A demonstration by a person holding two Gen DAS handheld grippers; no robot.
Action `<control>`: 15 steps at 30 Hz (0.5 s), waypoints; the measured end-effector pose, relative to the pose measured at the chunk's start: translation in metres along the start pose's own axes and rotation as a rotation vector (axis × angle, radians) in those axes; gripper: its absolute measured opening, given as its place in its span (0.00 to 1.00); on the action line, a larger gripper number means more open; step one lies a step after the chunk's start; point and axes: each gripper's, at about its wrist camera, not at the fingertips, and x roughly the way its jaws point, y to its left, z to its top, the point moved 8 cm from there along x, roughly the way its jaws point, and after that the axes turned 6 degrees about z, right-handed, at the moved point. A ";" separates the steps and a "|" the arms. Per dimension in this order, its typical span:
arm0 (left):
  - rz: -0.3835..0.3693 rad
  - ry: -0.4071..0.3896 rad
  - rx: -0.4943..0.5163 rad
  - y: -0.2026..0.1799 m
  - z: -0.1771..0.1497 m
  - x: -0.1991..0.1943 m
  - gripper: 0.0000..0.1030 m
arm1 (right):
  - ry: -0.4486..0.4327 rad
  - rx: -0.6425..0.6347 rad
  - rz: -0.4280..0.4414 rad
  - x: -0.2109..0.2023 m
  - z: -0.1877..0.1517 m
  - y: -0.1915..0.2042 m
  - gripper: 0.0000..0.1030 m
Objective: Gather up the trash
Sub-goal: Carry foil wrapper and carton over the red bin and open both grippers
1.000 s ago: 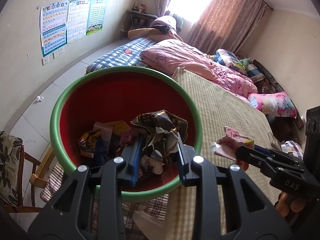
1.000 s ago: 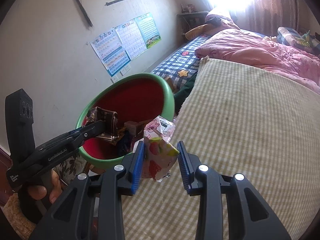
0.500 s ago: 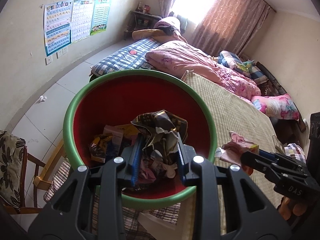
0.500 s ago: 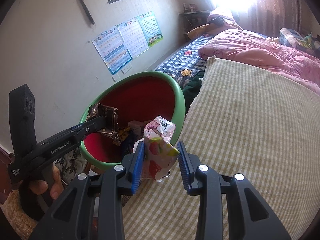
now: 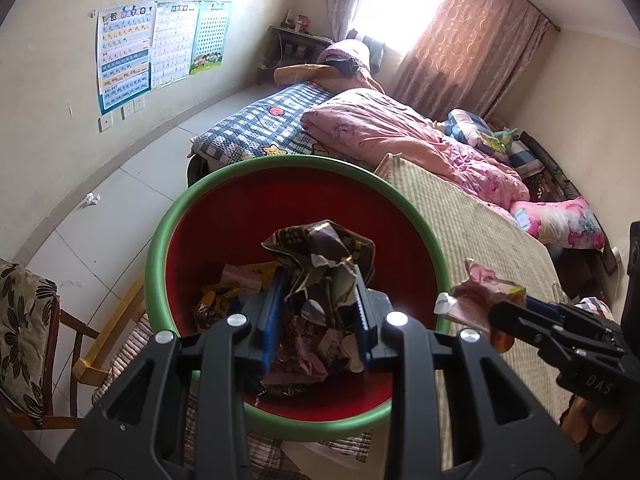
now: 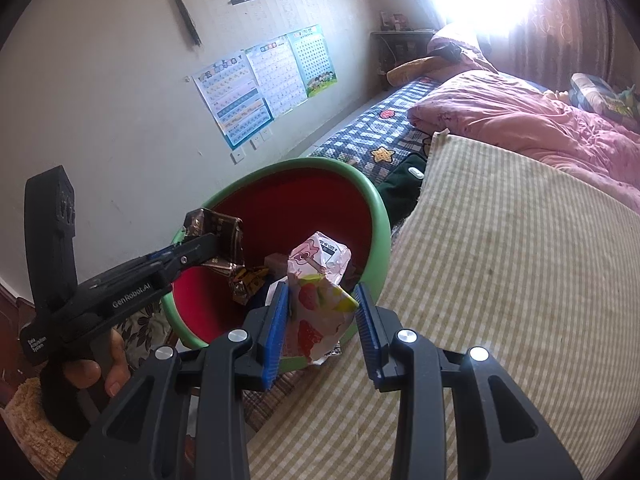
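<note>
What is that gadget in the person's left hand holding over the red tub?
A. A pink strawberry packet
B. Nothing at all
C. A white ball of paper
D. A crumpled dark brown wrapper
D: the left gripper has a crumpled dark brown wrapper pinched between its blue pads above the red tub; the pink strawberry packet sits in the right gripper instead.

Count of items in view. Claws: two, the left claw (image 5: 316,312) and the right claw (image 6: 322,320). Basins: one, the red basin (image 5: 240,208) with a green rim. Wrappers held: two, a dark crumpled wrapper (image 5: 324,256) and a pink strawberry-print wrapper (image 6: 320,284). Loose wrappers inside the basin: several, exact number not readable. Wall charts (image 5: 156,44): three. Wooden chairs (image 5: 28,320): one. Paper scrap (image 5: 93,199) on the floor: one.
</note>
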 end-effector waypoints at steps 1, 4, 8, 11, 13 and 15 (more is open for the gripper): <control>0.002 0.000 0.003 0.001 0.001 0.000 0.28 | 0.000 -0.003 0.002 0.001 0.001 0.001 0.32; 0.005 0.002 0.006 0.001 0.000 0.001 0.28 | 0.003 -0.012 0.004 0.003 0.004 0.004 0.32; 0.009 0.006 0.006 0.003 0.001 0.002 0.28 | 0.005 -0.019 0.005 0.005 0.004 0.006 0.32; 0.009 0.011 0.010 0.002 0.000 0.003 0.28 | 0.007 -0.019 0.005 0.006 0.004 0.007 0.32; 0.009 0.014 0.014 0.001 -0.001 0.003 0.28 | 0.006 -0.021 0.006 0.007 0.004 0.009 0.32; 0.012 0.018 0.017 0.002 -0.002 0.004 0.28 | 0.004 -0.023 0.010 0.008 0.006 0.009 0.32</control>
